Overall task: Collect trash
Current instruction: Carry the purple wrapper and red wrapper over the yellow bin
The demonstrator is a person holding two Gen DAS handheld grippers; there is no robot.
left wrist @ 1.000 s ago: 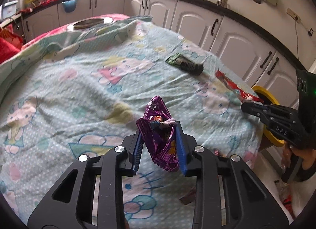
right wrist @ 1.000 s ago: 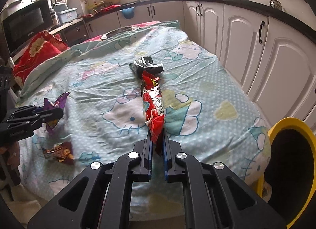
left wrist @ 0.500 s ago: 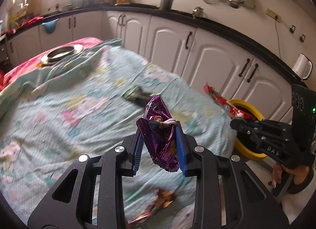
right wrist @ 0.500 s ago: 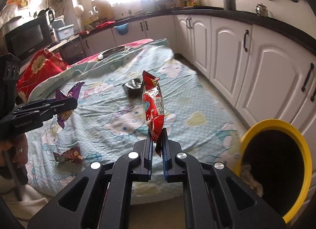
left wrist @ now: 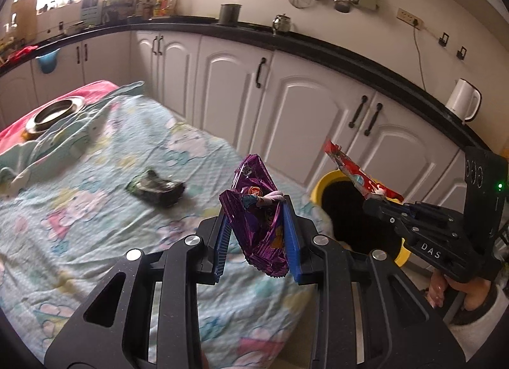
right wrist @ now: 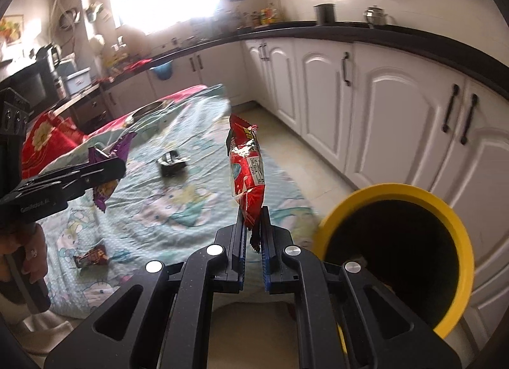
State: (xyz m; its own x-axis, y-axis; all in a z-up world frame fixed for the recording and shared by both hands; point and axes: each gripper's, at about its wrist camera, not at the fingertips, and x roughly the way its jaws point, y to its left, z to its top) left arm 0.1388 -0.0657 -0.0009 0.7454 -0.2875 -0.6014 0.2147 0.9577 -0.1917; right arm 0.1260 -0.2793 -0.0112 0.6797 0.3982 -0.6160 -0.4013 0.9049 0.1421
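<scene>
My left gripper (left wrist: 256, 235) is shut on a purple foil wrapper (left wrist: 259, 209) and holds it above the bed's edge. My right gripper (right wrist: 253, 237) is shut on a red snack wrapper (right wrist: 246, 168), held upright just left of the yellow-rimmed bin (right wrist: 451, 219). In the left wrist view the right gripper (left wrist: 381, 203) holds the red wrapper (left wrist: 353, 173) over the bin (left wrist: 321, 181). A dark wrapper (left wrist: 156, 189) lies on the sheet; it also shows in the right wrist view (right wrist: 171, 162). A small brown wrapper (right wrist: 92, 256) lies near the bed's front edge.
The bed has a pale blue cartoon sheet (left wrist: 79, 225). A metal plate (left wrist: 54, 114) sits at its far end on red cloth. White cabinets (left wrist: 302, 114) with a black counter run behind the bin. A red cushion (right wrist: 47, 143) lies at the bed's left.
Both grippers have lifted off the bed and swung right toward the yellow bin, carrying their wrappers. The bin is now much nearer in the right wrist view.
</scene>
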